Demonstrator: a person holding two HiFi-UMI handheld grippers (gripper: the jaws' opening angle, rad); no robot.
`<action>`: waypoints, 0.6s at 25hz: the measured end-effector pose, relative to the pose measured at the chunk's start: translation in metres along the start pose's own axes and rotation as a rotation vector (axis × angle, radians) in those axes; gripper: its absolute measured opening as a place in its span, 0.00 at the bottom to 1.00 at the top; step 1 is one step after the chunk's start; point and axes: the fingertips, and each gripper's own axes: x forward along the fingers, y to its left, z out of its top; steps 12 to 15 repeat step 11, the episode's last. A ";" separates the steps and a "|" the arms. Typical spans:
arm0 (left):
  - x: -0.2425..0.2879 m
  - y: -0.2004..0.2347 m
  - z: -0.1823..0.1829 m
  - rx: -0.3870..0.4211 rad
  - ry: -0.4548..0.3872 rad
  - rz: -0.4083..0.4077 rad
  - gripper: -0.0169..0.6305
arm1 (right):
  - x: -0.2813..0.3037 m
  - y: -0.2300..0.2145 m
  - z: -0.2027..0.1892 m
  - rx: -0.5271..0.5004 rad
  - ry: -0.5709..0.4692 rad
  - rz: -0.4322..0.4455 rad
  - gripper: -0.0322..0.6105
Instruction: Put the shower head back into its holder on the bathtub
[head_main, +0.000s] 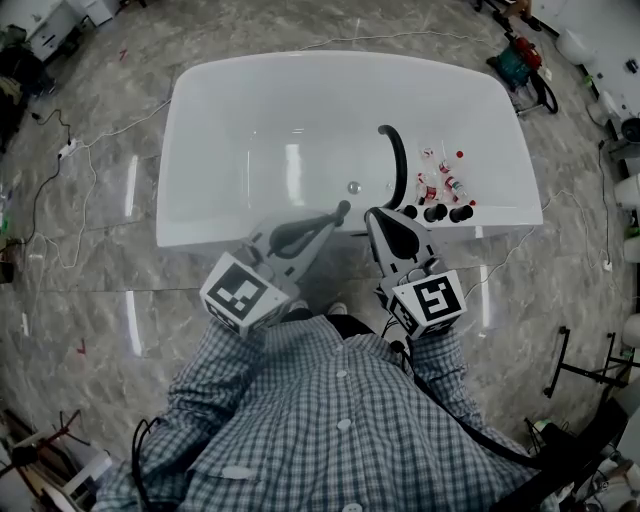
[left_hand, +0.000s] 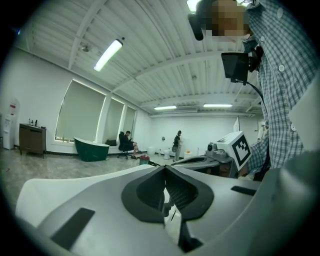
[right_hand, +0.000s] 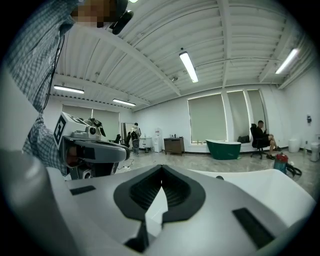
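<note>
Left tool and right tool hover closed and empty over the near rim of the bathtub — the black shower head lies inside, beside the rim fittings. I reckon a careless reach could topple the small bottles alongside — or slip off its curve.

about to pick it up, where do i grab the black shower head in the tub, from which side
Probably its slim curved middle, from above, fingers straddling the curve. The shower head lies inside the bathtub, clear above, while bottles crowd its right. The right gripper looks nearer.
</note>
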 end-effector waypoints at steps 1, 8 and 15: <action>0.000 0.001 -0.001 0.000 0.001 0.001 0.04 | 0.000 -0.001 -0.001 -0.001 0.005 -0.002 0.08; 0.000 0.000 -0.004 -0.005 0.006 0.005 0.04 | -0.002 -0.007 -0.009 0.012 0.024 -0.011 0.08; 0.002 0.001 -0.004 -0.005 0.007 0.008 0.04 | -0.002 -0.011 -0.008 0.012 0.021 -0.016 0.08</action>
